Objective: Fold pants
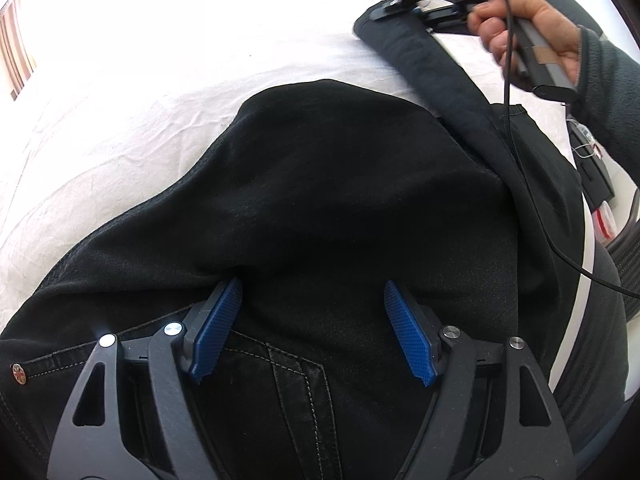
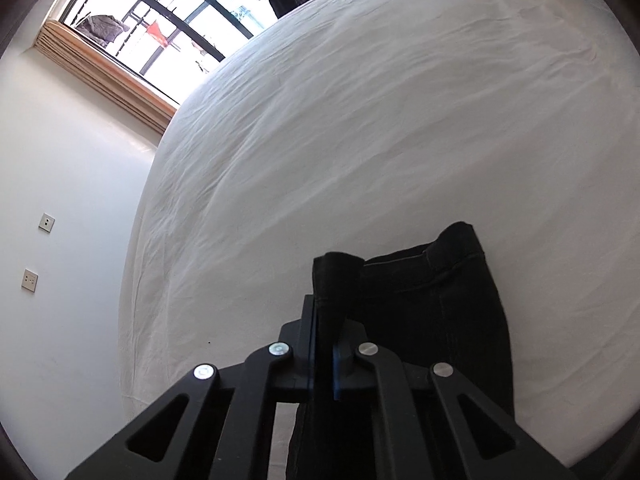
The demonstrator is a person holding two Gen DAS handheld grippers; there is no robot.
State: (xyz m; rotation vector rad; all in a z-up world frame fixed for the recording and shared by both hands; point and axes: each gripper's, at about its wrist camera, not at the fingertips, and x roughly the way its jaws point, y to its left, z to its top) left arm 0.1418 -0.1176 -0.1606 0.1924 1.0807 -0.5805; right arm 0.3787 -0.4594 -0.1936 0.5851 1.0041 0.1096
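Right hand-held gripper is clenched on a pant-leg hem of the pants, stretched away across the bed; left hand-held gripper hovers released over the waistband end.

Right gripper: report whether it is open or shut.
Shut: the right gripper pinches a black pants leg end above the white bed.

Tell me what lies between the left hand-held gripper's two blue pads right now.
Only black pants fabric: the left hand-held gripper stands open over it, pads apart, nothing pinched, as the left wrist view shows.
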